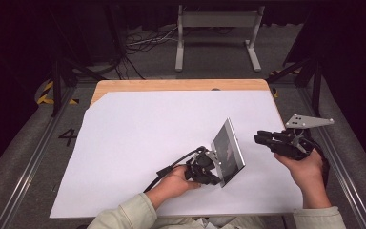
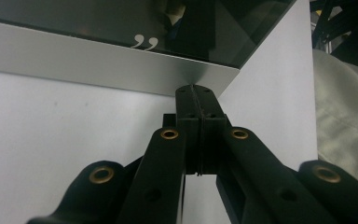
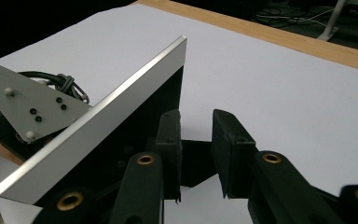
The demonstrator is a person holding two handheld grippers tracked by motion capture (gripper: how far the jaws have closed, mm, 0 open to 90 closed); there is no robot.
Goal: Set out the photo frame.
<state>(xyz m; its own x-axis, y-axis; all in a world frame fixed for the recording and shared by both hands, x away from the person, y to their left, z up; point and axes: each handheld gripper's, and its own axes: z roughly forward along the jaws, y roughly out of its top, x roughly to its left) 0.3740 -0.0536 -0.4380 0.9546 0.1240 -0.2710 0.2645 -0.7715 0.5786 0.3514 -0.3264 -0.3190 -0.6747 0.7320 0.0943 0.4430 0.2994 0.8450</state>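
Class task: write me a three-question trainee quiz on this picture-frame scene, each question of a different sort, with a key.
1. True or false: the left claw is shut on the frame.
2. Multiple choice: the right claw is A) shut on the frame, B) open and apart from the frame, C) resting flat on the white sheet.
3. Fill in: the frame's rim is ____ in colour.

Key: 1 true: in the left gripper view its pads meet on the rim's corner. 2 B: in the right gripper view its jaws stand apart with nothing between them. 3 silver.
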